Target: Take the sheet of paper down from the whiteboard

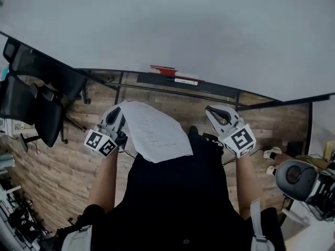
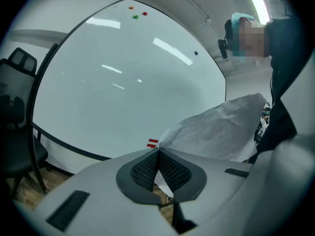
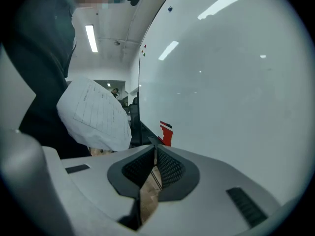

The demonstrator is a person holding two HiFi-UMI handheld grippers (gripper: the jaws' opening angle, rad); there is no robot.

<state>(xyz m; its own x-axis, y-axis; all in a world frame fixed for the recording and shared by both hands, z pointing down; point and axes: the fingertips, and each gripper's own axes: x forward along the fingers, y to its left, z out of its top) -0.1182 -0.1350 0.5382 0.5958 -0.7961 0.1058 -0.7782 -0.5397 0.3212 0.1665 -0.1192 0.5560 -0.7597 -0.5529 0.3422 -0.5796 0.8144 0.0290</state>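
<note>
sheet of paper [image 1: 154,132] off the whiteboard [image 1: 183,30], pinched by left gripper [image 1: 119,110].
right gripper [image 1: 210,109] closed, empty; removal looks done, next comes laying it down.

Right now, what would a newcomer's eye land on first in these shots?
The sheet of paper stands out first. It is off the board and curls in front of the person's torso, pinched at one edge by the shut left gripper. Behind it the big whiteboard fills the upper part of the head view, with red items on its tray. The right gripper is beside the paper, jaws together on nothing.
</note>
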